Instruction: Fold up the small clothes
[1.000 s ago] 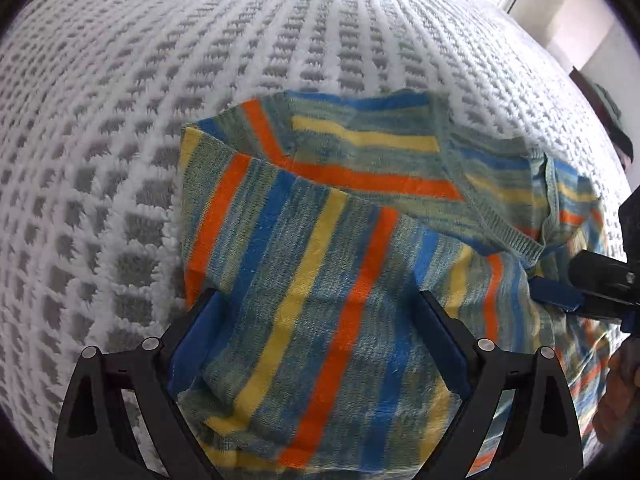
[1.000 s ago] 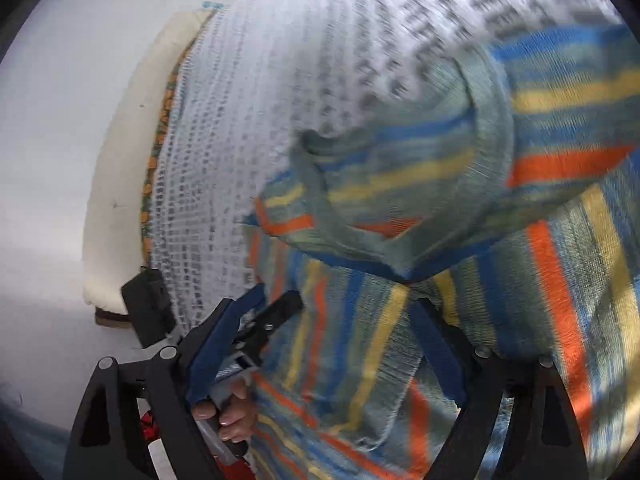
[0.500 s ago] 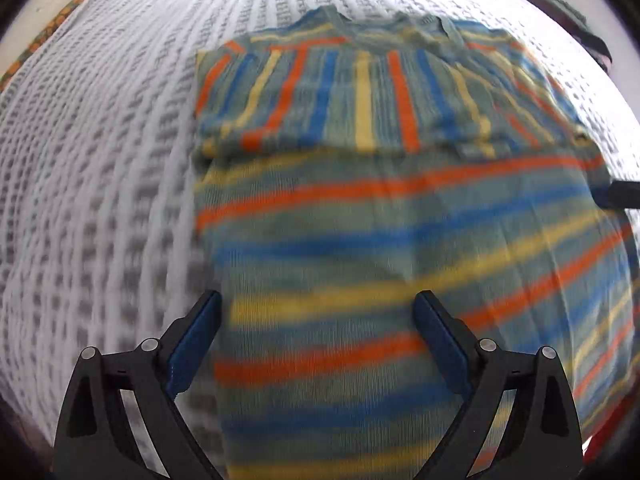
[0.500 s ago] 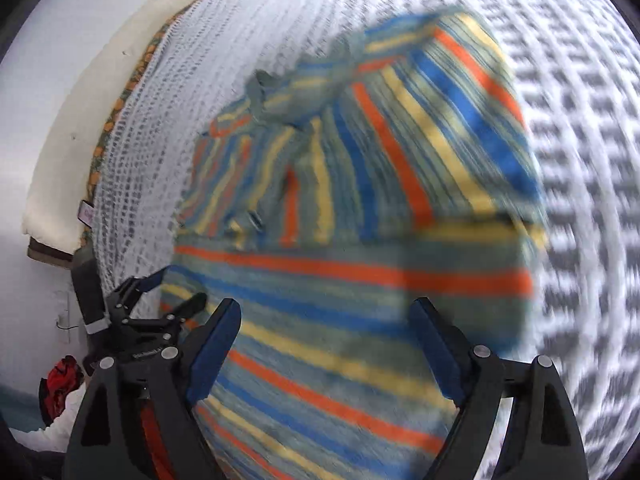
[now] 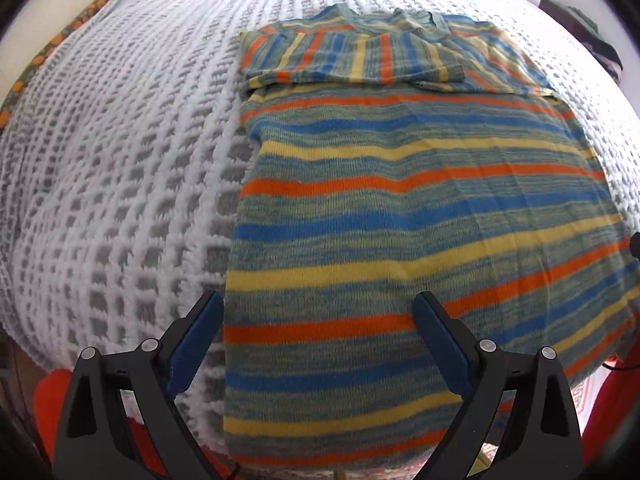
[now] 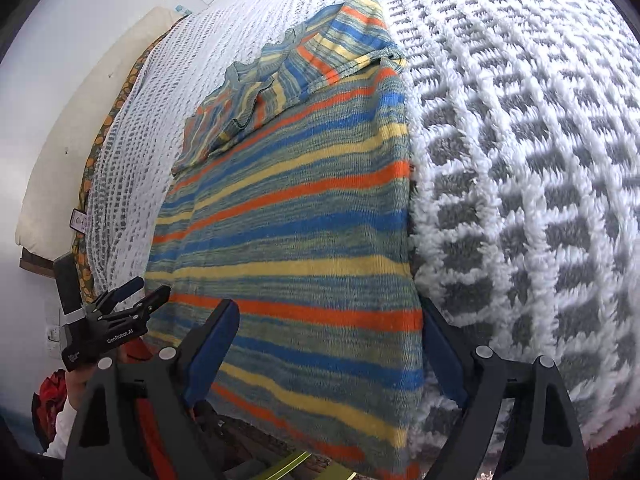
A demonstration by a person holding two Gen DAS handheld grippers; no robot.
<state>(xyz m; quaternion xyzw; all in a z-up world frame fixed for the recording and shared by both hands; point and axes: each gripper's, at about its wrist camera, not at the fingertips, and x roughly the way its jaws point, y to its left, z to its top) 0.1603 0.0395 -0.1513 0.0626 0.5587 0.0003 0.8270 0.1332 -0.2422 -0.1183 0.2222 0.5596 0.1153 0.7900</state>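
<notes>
White-and-grey waffle-knit blanket [image 5: 120, 168] covering the bed; striped knit sweater [image 5: 400, 208] spread flat on it, sleeves folded across the chest at the far end; left gripper [image 5: 318, 332] fingers spread, empty, above the hem; right gripper [image 6: 328, 344] fingers spread wide, pinching nothing

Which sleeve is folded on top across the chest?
The sleeve with upright stripes, starting at the striped sweater's left shoulder in the left wrist view; the other sleeve lies partly beneath.

Bed under white-and-grey waffle blanket [image 6: 520, 184], cream mattress edge [image 6: 60, 152], white wall [image 6: 60, 20], bright daylight
</notes>
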